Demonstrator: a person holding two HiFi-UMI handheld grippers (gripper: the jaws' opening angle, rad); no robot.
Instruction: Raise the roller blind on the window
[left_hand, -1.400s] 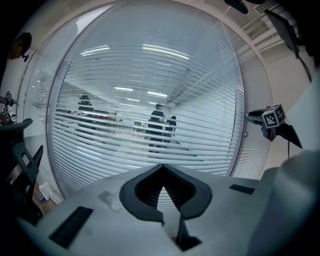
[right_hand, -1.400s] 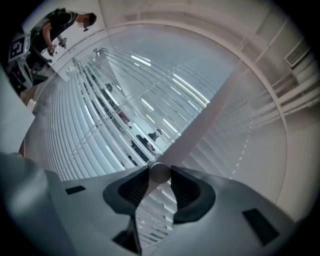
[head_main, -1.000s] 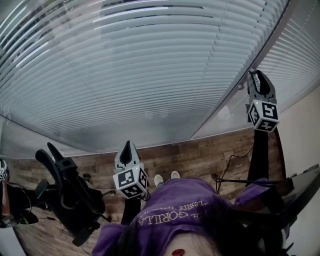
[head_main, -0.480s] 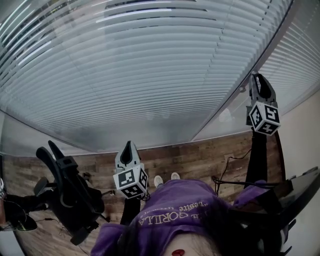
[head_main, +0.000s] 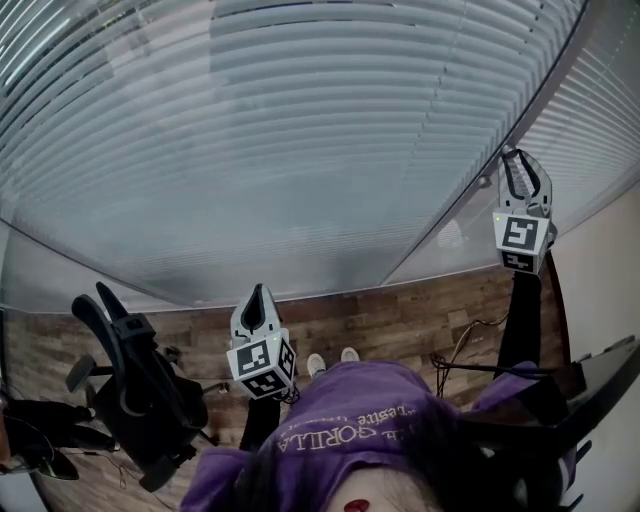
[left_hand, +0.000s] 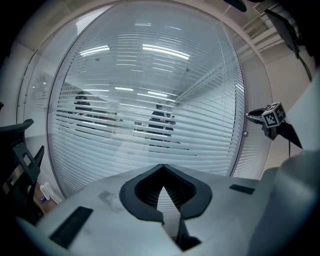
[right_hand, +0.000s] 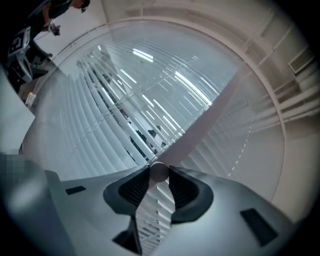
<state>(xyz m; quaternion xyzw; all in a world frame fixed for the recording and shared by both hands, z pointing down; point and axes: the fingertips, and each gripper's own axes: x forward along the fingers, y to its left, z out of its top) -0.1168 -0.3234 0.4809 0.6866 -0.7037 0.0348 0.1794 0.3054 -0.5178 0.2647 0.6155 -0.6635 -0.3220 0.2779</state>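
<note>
- Two jaws of the right gripper are pinched on the rounded end of a pale wand.
- The wand's long axis runs up and away from the jaws, along the right edge of the blind. Our right arm is the nearer one, held high.
- A bead cord hangs to the wand's right, apart from the jaws.
- The left gripper sits low, tips together on nothing, facing the slats.
- The blind covers the window almost to the wood floor; an office chair stands at left.
</note>
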